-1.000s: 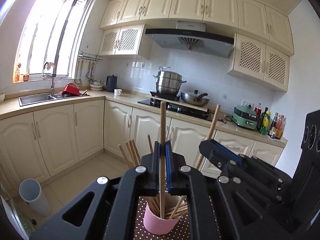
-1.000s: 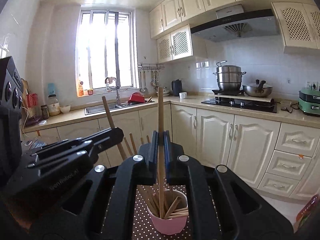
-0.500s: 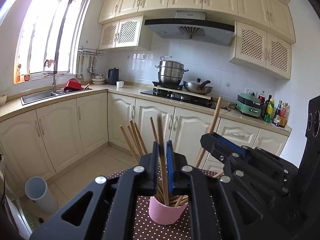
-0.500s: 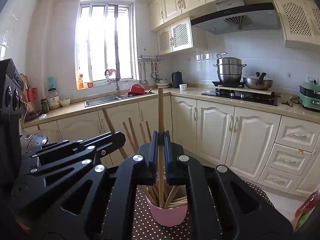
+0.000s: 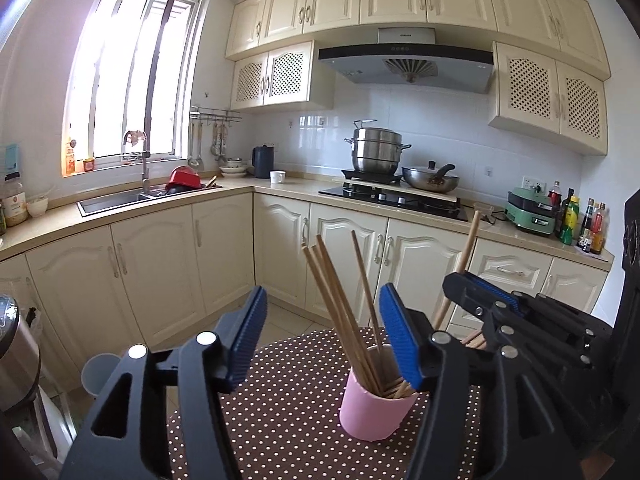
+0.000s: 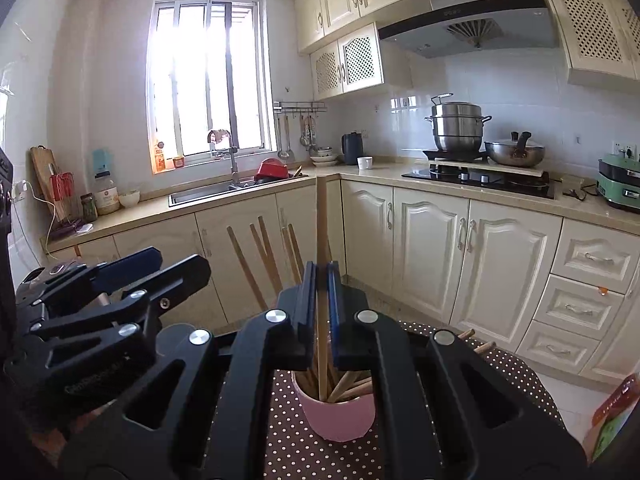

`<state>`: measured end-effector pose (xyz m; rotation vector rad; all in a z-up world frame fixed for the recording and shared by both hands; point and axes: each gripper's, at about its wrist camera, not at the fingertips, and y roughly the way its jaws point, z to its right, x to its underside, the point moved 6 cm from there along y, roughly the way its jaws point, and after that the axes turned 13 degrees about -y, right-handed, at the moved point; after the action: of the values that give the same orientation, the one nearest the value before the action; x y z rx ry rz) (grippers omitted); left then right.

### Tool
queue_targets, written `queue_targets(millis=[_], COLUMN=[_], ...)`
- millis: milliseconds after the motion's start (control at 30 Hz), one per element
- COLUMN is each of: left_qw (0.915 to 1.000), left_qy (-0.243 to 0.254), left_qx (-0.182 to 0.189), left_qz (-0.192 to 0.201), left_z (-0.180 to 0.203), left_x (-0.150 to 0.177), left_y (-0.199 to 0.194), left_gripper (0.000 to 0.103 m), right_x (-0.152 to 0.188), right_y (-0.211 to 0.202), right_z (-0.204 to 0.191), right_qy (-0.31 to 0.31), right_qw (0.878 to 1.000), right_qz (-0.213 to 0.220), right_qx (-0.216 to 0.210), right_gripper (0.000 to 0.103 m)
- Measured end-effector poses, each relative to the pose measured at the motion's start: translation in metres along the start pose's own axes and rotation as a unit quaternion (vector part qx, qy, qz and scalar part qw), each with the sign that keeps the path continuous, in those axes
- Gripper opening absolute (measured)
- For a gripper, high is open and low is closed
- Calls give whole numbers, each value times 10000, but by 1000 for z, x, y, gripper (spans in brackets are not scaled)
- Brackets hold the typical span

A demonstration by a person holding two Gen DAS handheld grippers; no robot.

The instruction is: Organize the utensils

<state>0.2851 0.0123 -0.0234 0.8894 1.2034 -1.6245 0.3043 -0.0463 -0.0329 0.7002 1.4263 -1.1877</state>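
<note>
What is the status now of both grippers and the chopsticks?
Left gripper open, empty. Right gripper shut on one wooden chopstick, tip inside the round pink cup. Other chopsticks lean in cup; nothing blocking.

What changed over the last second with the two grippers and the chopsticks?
The left gripper opened and let go of its chopstick, which now stands with the other chopsticks in the pink cup. The right gripper is unchanged: shut on its own chopstick, upright with its lower end in the cup. The cup stayed on the dotted cloth.
</note>
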Motion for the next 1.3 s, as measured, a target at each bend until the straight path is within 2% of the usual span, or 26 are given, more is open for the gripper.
queue_targets(millis=[500, 633, 833, 900, 933, 967, 1000, 1033, 1300], left_qw=[9995, 9993, 9989, 9989, 9988, 9987, 9986, 9986, 9980], left_qy=[-77, -91, -69, -109, -116, -116, -109, -105, -149], left_qx=[-272, -339, -448, -458, -464, -488, -505, -512, -607], left_qz=[-157, -113, -85, -85, -88, -84, -74, -70, -11], left_z=[-23, -27, -32, -34, -35, -36, -37, -37, -42], left_x=[11, 11, 11, 12, 12, 12, 13, 13, 14], left_y=[-2, -7, -14, -17, -18, -20, -22, -24, -42], left_gripper=[61, 65, 66, 66, 66, 66, 67, 68, 76], right_x=[13, 14, 14, 14, 14, 14, 14, 12, 9], right_y=[1, 1, -2, -4, -5, -7, -9, -11, -28], right_z=[-3, -4, -5, -6, -7, -7, -8, -8, -10], right_qy=[52, 54, 81, 90, 89, 88, 88, 81, 70], right_qw=[9997, 9996, 9996, 9996, 9996, 9997, 9998, 9999, 9999], right_qz=[-214, -263, -272, -262, -255, -229, -186, -132, -43], right_qx=[-42, -50, -12, 1, -3, -10, -9, 43, 59], right_gripper=[7, 7, 8, 14, 25, 41, 50, 53, 54])
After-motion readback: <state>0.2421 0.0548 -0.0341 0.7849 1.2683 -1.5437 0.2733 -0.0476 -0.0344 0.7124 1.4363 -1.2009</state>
